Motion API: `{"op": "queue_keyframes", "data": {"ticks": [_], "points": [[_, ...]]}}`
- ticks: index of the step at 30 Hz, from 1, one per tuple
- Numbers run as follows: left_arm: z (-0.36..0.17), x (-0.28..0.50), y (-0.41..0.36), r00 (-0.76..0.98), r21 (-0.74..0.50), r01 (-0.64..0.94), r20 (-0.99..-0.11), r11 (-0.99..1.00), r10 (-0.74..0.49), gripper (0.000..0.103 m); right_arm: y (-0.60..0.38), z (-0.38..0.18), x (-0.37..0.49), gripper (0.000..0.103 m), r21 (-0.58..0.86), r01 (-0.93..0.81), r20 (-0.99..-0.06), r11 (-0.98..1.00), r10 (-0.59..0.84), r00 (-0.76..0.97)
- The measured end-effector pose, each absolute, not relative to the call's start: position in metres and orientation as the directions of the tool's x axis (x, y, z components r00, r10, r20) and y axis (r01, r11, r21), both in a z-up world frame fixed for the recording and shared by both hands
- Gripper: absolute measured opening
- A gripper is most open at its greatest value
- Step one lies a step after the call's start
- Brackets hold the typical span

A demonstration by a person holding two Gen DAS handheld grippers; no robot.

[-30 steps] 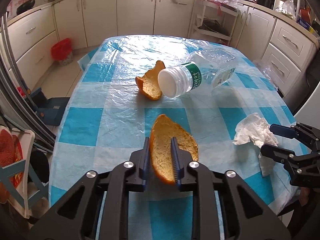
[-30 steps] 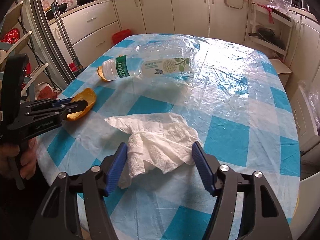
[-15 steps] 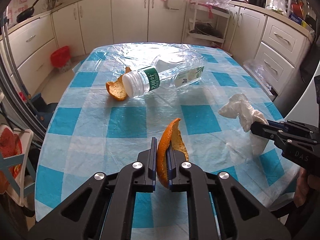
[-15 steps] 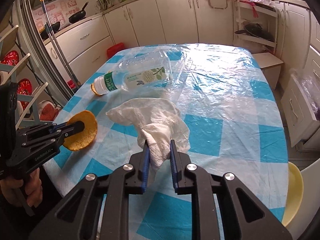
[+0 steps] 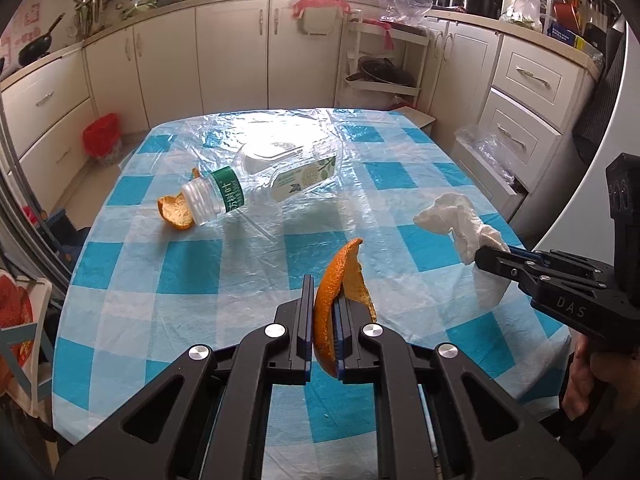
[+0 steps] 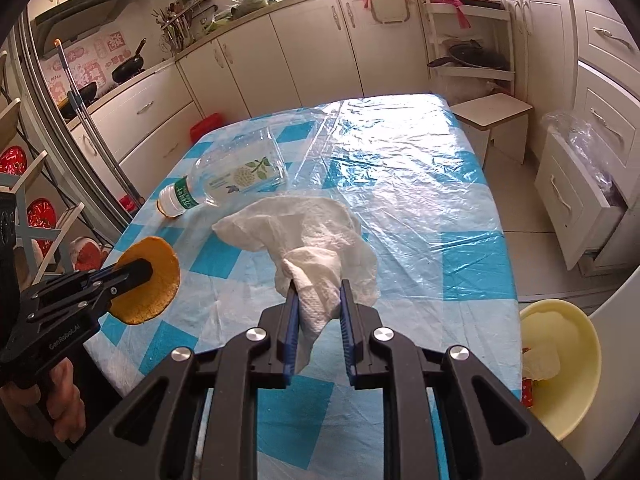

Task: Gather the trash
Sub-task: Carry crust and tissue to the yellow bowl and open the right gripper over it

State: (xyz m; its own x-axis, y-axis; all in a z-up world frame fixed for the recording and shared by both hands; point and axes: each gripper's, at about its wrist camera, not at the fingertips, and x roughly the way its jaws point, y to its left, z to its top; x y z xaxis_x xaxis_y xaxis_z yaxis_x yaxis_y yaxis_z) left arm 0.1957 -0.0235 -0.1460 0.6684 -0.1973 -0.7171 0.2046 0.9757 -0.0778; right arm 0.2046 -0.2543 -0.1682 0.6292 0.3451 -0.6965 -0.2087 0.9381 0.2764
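Note:
My left gripper point(image 5: 323, 292) is shut on a large orange peel point(image 5: 334, 280), lifted off the blue-checked table point(image 5: 180, 320). The same peel point(image 6: 150, 280) shows at the left of the right wrist view, clamped in that gripper point(image 6: 146, 270). My right gripper point(image 6: 318, 288) is shut on a crumpled white paper towel point(image 6: 308, 240), which hangs above the table; in the left wrist view this gripper point(image 5: 486, 256) holds the towel point(image 5: 460, 220) at the right. An empty clear bottle point(image 5: 264, 184) lies on its side mid-table beside a second peel point(image 5: 174, 214).
A yellow bin point(image 6: 560, 364) holding trash stands on the floor by the table's near right corner. A small stool point(image 6: 494, 114) sits past the far end. Cabinets ring the room, with an open drawer point(image 6: 580, 200) at right and a red bag point(image 5: 102, 136) at left.
The right gripper closed on the paper towel and lifted it off the table. The left gripper raised the orange peel from the cloth, and both drew back toward the near edge.

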Motion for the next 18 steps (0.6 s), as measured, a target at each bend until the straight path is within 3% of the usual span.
{"op": "queue_keyframes", "data": {"ticks": [18], "points": [[-0.131, 0.195, -0.069, 0.673, -0.097, 0.261, -0.695, 0.961, -0.253, 0.008, -0.285, -0.159, 0.198, 0.019, 0.313, -0.133, -0.659, 0.94, 0.316, 0.683]]}}
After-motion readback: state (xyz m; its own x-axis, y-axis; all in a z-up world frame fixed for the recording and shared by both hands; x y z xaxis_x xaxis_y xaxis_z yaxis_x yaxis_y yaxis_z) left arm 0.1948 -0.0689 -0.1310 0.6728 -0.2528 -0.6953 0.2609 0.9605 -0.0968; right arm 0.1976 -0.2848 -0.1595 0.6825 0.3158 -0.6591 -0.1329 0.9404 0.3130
